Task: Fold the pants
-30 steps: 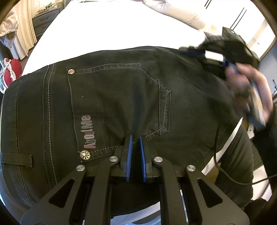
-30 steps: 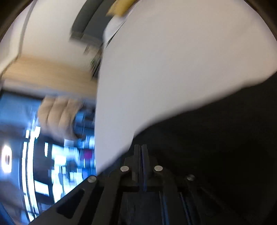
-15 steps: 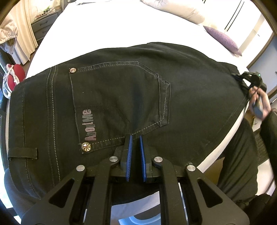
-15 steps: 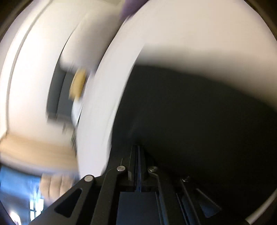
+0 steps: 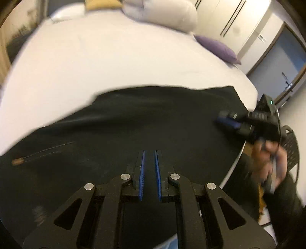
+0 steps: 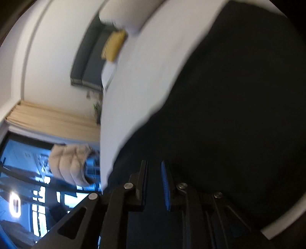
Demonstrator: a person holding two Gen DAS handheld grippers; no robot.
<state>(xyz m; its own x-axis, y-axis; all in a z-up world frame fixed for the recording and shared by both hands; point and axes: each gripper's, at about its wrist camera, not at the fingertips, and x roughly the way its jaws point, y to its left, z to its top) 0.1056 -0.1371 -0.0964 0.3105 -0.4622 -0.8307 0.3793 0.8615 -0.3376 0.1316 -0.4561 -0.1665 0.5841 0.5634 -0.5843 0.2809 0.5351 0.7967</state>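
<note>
Black pants (image 5: 153, 115) lie spread across a white bed (image 5: 95, 57). My left gripper (image 5: 149, 151) hovers over their near middle, blue pads almost together, with nothing seen between them. A copper rivet (image 5: 18, 161) shows at the far left of the cloth. At the pants' right end a hand (image 5: 267, 153) holds my right gripper (image 5: 221, 119) low over the fabric. In the right wrist view that right gripper (image 6: 154, 162) is over the pants (image 6: 239, 95) near the bed edge, and its jaws are opening with a small gap. I see no fold of cloth pinched there.
A white pillow (image 5: 162, 13) and a purple pillow (image 5: 218, 47) lie at the bed's far side. A yellow cushion (image 6: 114, 46) rests by a grey headboard (image 6: 86, 63). The bed's right edge drops off near a doorway (image 5: 286, 63). A window (image 6: 28, 182) is beyond the bed.
The left view has slid right along the pants, and the back pocket has left view. The right gripper has come in over the pants' right end, and its jaws have parted.
</note>
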